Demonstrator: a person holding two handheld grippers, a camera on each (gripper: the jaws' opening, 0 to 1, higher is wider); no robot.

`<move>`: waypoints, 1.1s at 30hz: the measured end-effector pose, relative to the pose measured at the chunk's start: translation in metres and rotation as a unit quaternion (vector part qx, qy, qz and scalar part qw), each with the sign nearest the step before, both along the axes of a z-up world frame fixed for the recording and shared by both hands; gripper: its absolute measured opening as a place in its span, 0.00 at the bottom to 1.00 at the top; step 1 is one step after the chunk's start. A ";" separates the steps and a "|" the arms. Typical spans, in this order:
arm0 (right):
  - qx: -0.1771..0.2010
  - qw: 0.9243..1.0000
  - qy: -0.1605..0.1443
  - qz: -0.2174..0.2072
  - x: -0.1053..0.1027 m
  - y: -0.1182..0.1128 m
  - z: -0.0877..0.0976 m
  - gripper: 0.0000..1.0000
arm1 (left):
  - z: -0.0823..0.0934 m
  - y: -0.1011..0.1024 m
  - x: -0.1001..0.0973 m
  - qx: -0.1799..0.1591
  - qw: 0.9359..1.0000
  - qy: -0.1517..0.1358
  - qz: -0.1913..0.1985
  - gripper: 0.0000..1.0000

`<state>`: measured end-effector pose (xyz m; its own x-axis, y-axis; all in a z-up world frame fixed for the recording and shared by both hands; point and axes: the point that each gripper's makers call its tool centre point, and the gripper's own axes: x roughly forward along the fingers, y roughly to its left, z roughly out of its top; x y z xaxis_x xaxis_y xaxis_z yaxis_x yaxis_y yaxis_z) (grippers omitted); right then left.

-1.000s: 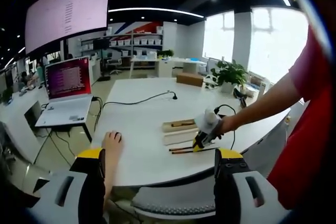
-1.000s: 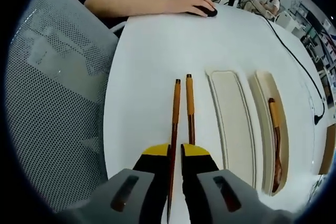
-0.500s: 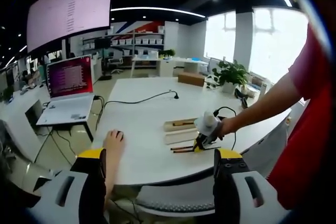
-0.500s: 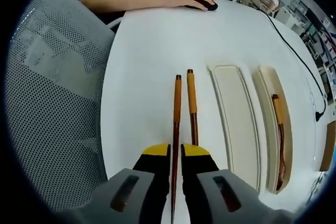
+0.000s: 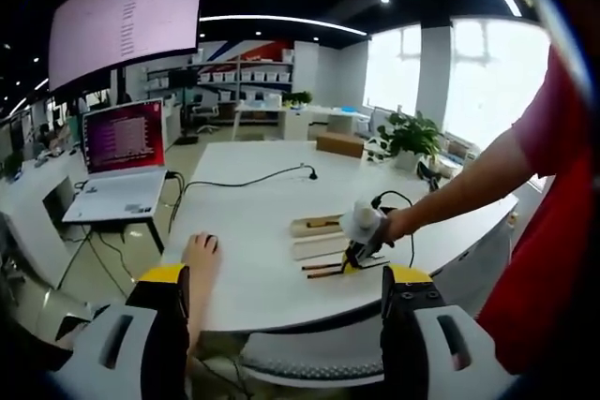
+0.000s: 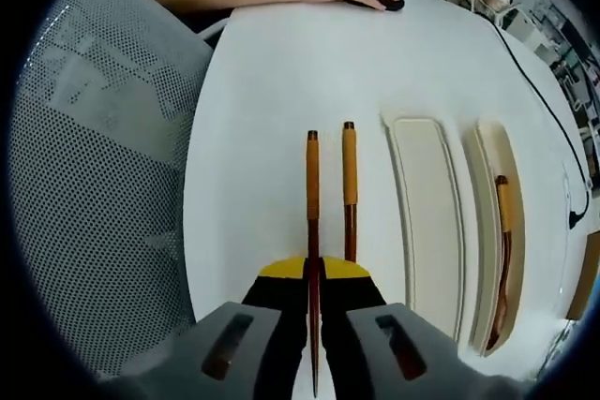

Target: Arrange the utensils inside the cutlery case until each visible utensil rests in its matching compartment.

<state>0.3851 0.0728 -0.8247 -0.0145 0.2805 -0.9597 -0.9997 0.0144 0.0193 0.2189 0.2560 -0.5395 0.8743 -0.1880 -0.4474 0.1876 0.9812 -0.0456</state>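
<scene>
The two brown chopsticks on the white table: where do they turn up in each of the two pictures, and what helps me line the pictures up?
Left gripper view: the chopsticks lie small at right of centre, near the table's front edge, at the tip of the right gripper.
Right gripper view: the chopsticks run up the middle, one between the closed jaws.
Shared landmark: the cutlery case holding a wooden utensil.
</scene>
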 end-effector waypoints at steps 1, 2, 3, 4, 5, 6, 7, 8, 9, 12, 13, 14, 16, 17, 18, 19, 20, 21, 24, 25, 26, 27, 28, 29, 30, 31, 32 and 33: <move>0.001 1.000 -0.003 0.007 -0.001 0.000 0.000 0.00 | 0.000 0.000 0.000 0.001 1.000 0.000 -0.001 0.86; 0.002 1.000 -0.008 0.017 -0.002 0.000 0.001 0.00 | 0.002 0.000 0.000 0.003 1.000 -0.004 -0.001 0.86; 0.002 1.000 -0.010 0.019 -0.003 0.000 0.001 0.00 | 0.002 0.000 0.001 0.002 1.000 -0.005 -0.001 0.86; 0.000 1.000 -0.005 0.007 -0.002 0.000 0.001 0.00 | 0.003 0.000 0.001 -0.001 1.000 -0.006 0.001 0.86; -0.001 1.000 -0.002 0.003 -0.003 0.000 0.001 0.00 | 0.004 0.000 0.001 -0.002 1.000 -0.008 0.000 0.86; 0.000 1.000 -0.005 0.005 -0.001 0.000 0.003 0.00 | 0.004 0.000 0.001 -0.001 1.000 -0.009 -0.001 0.86; 0.003 1.000 -0.012 0.008 0.001 0.000 0.008 0.00 | 0.004 0.001 0.001 0.002 1.000 -0.009 -0.001 0.86; 0.005 1.000 -0.012 0.009 0.003 0.000 0.011 0.00 | 0.005 0.001 0.001 0.003 1.000 -0.009 -0.002 0.86; 0.009 1.000 -0.008 0.005 0.004 0.001 0.015 0.00 | 0.004 0.002 0.001 0.002 1.000 -0.009 -0.002 0.86; 0.022 1.000 -0.007 0.002 0.006 0.004 0.028 0.00 | 0.002 0.003 0.000 0.000 1.000 -0.008 0.001 0.86; 0.026 1.000 -0.004 0.001 0.006 0.006 0.030 0.00 | 0.002 0.003 0.000 -0.001 1.000 -0.006 0.001 0.86; 0.028 1.000 -0.003 0.001 0.007 0.006 0.032 0.00 | 0.001 0.003 0.000 -0.001 1.000 -0.006 0.001 0.86; 0.030 1.000 -0.002 0.000 0.006 0.006 0.034 0.00 | 0.002 0.001 0.001 -0.003 1.000 -0.008 -0.002 0.86; 0.031 1.000 0.000 0.002 0.004 0.006 0.033 0.00 | 0.003 -0.001 0.001 -0.003 1.000 -0.010 -0.004 0.86; 0.031 1.000 0.000 0.004 0.004 0.005 0.033 0.00 | 0.003 -0.002 0.002 -0.002 1.000 -0.011 -0.005 0.86; 0.031 0.999 -0.003 0.006 0.004 0.004 0.033 0.00 | 0.003 -0.002 0.002 -0.004 1.000 -0.011 -0.005 0.86; 0.031 0.999 -0.004 0.007 0.005 0.003 0.032 0.00 | 0.002 -0.002 0.002 -0.007 1.000 -0.010 -0.005 0.86; 0.031 0.999 -0.002 0.009 0.004 0.003 0.033 0.00 | 0.002 -0.003 0.002 -0.008 1.000 -0.011 -0.004 0.86; 0.032 0.999 -0.008 0.029 0.002 0.002 0.034 0.00 | 0.001 -0.003 0.002 -0.009 1.000 -0.010 -0.004 0.86; 0.030 0.999 -0.012 0.032 0.003 0.002 0.035 0.00 | 0.001 -0.003 0.002 -0.008 1.000 -0.009 -0.004 0.86; 0.028 0.999 -0.011 0.031 0.003 0.002 0.035 0.00 | 0.001 -0.003 0.002 -0.008 1.000 -0.009 -0.004 0.86; 0.028 0.999 -0.010 0.032 0.004 0.002 0.036 0.00 | 0.000 -0.003 0.002 -0.008 1.000 -0.009 -0.004 0.86; 0.029 0.999 -0.010 0.032 0.007 0.002 0.038 0.00 | 0.000 -0.003 0.002 -0.009 1.000 -0.009 -0.004 0.86; 0.030 0.999 -0.010 0.031 0.008 0.002 0.039 0.00 | 0.000 -0.003 0.003 -0.008 1.000 -0.009 -0.004 0.86; 0.031 0.999 -0.007 0.028 0.009 0.002 0.041 0.00 | 0.000 -0.003 0.003 -0.008 1.000 -0.008 -0.005 0.86; 0.031 0.999 -0.006 0.028 0.009 0.002 0.041 0.00 | 0.000 -0.004 0.004 -0.008 1.000 -0.009 -0.005 0.86; 0.034 0.999 -0.006 0.027 0.011 0.002 0.042 0.00 | 0.000 -0.004 0.004 -0.008 1.000 -0.009 -0.006 0.86; 0.035 0.999 -0.006 0.024 0.011 0.002 0.042 0.00 | 0.000 -0.005 0.005 -0.008 1.000 -0.010 -0.007 0.86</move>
<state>0.3961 0.0744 -0.7829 -0.0175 0.3457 -0.9382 -0.9994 -0.0348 0.0058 0.2239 0.2511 -0.5390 0.8801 -0.2070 -0.4273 0.2020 0.9777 -0.0576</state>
